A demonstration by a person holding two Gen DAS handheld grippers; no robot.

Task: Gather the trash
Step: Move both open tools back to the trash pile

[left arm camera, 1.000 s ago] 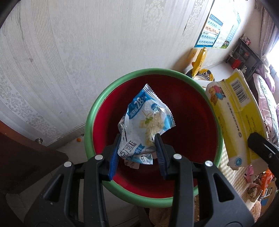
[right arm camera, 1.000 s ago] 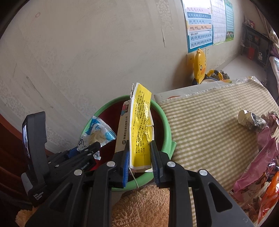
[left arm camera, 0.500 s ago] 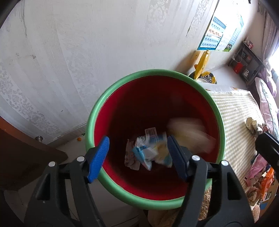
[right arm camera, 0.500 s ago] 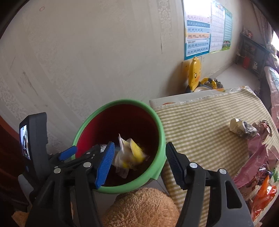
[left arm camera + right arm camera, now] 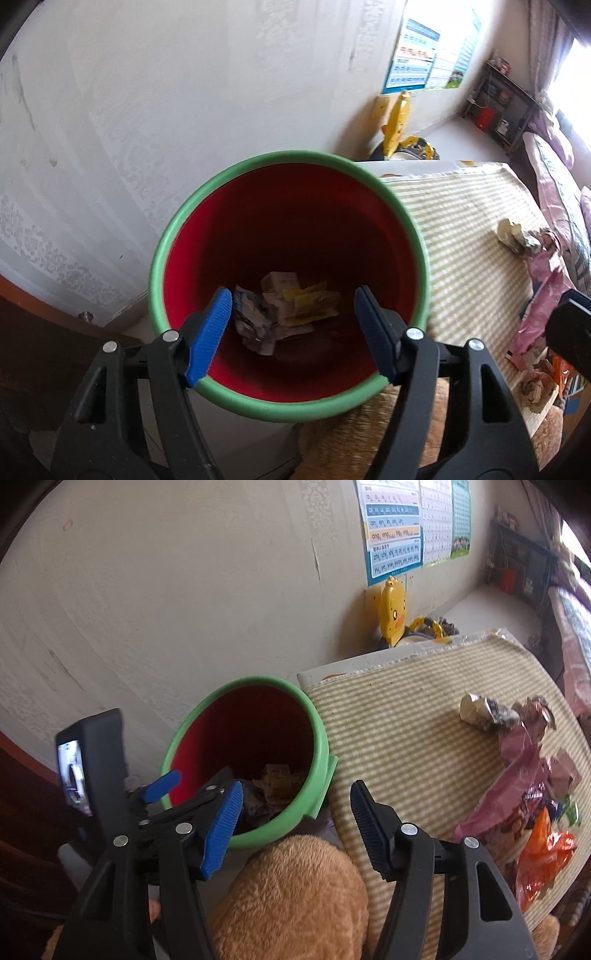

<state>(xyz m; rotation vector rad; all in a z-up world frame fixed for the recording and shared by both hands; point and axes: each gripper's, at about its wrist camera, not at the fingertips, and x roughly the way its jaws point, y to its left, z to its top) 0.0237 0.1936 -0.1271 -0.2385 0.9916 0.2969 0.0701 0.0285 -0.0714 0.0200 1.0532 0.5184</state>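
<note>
Both the left gripper (image 5: 291,332) and the right gripper (image 5: 295,827) are hanging with jaws spread wide and empty by a green-rimmed red bin (image 5: 419,236), where dropped wrappers (image 5: 284,310) are lying at the bottom. This drop looks finished. The next move is probably reaching for the litter pile (image 5: 524,782) waiting on the striped mat (image 5: 399,716) beside the bin.

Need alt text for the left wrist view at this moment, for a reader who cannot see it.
The open left gripper hangs empty above a red bin with a green rim, where crumpled wrappers lie at the bottom. To the right, a checked mat holds more wrappers; a pale wall is behind.
</note>
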